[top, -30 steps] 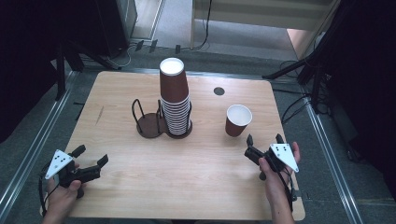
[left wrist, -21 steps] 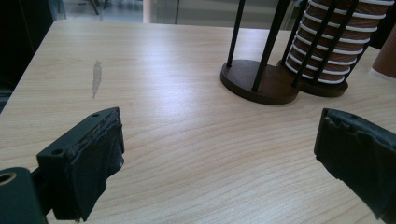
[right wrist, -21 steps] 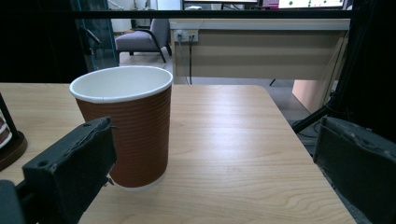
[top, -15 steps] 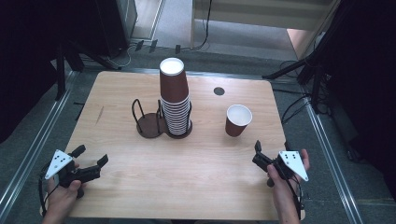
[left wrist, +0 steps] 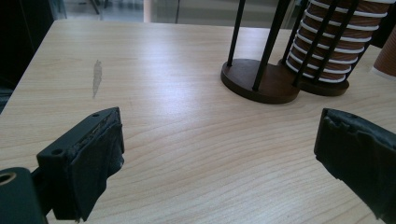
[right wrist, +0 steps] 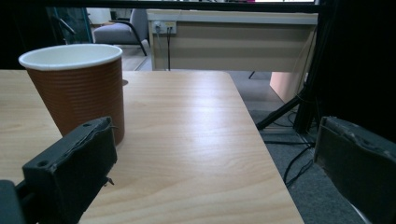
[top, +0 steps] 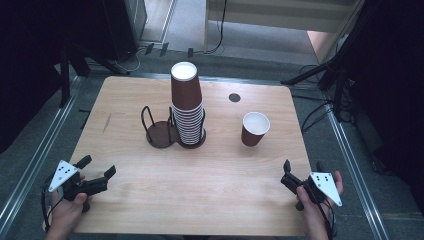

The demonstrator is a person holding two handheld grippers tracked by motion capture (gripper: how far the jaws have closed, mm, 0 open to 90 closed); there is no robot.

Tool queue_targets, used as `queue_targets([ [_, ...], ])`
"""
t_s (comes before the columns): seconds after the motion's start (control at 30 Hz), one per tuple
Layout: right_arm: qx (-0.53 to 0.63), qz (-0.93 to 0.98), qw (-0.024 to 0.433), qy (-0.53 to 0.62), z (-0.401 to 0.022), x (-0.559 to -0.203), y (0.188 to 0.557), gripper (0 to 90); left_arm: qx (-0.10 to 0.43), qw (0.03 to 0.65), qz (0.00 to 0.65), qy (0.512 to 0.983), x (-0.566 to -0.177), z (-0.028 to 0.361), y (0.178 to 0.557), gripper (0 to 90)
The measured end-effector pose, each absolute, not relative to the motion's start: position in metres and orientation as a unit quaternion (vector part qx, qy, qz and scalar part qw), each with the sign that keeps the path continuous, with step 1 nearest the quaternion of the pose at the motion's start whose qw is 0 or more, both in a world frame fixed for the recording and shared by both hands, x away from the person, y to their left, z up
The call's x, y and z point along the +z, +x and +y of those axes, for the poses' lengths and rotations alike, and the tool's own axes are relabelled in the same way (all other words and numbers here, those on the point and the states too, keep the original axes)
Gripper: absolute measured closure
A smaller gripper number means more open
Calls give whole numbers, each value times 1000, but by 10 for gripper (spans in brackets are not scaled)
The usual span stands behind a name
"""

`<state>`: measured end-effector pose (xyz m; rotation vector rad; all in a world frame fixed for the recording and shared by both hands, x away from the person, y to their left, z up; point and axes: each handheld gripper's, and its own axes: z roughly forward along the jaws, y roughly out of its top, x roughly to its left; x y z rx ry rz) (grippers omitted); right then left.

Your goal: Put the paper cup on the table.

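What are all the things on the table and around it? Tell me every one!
Table: one, light wood, middle of the room.
Single cup: one, brown with white inside, upright, right of the stack.
Cup stack: one tall pile, brown with white rims, in the holder's right ring.
Cup holder: one, dark wire with two round bases, left ring empty.
Round hole: one, dark, far side of the table.
Left gripper: black, near left corner, jaws open.
Right gripper: black, near right corner, jaws open.
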<state>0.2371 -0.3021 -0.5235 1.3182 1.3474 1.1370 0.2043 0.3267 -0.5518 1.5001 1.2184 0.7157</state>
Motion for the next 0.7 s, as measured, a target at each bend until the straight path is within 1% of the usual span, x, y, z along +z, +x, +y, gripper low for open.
queue_targets([
  [0.7, 443, 552, 454, 542, -321, -534, 213, 0, 294, 515, 512, 622, -552, 327, 205, 24],
])
